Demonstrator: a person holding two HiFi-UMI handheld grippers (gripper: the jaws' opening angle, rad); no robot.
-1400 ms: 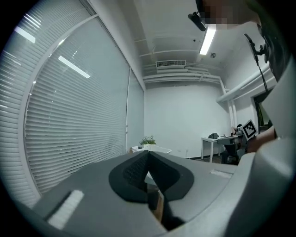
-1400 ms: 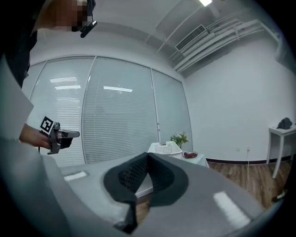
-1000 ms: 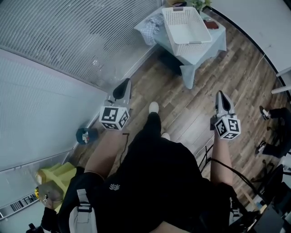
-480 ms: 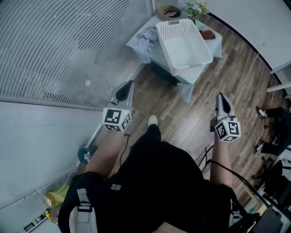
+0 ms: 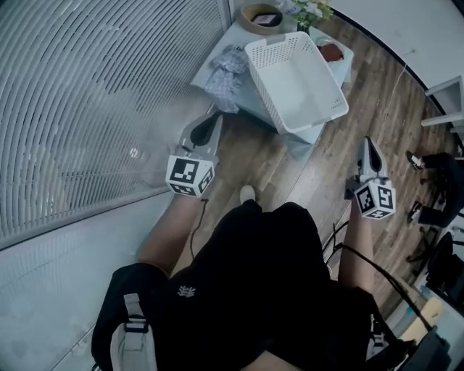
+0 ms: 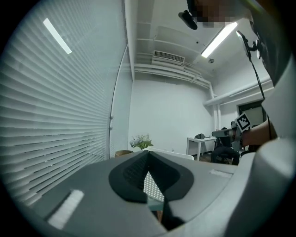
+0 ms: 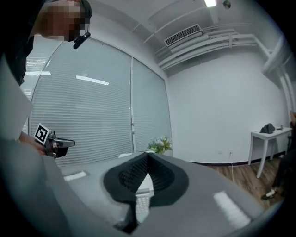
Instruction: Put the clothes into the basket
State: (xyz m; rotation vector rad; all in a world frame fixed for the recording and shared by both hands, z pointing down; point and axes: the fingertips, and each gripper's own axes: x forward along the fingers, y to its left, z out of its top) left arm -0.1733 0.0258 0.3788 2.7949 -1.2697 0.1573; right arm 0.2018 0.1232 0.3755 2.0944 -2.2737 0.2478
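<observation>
Both hand-held grippers are up in front of the person, well short of the worktop [image 5: 245, 107]. Left hand-held gripper [image 5: 215, 118]: jaws together, nothing between them. Right hand-held gripper [image 5: 370, 140]: same, jaws together and empty. Both point roughly toward the worktop, left one closer to it.

Clothes [image 5: 225, 67]: a blue-and-white checked bundle lying on the worktop's left side, just beside the basket's left wall and outside it. Can't tell if the fabric touches the wall.

Basket [image 5: 301, 81]: white, perforated walls, upright on the worktop, nothing visible inside. Its near end overhangs the worktop edge a bit in the head view.

Other stuff on the worktop:
- tan bowl [image 5: 262, 16] at the far end with something dark in it
- small flower bunch [image 5: 309, 9] next to the bowl
- dark red item [image 5: 332, 51] on the right side of the basket, too small to identify

Slatted blinds [image 5: 94, 109] run along the left. Floor [image 5: 319, 174] is wood plank. A second person's shoes [image 5: 415, 159] show at the right edge, well away from the worktop.
</observation>
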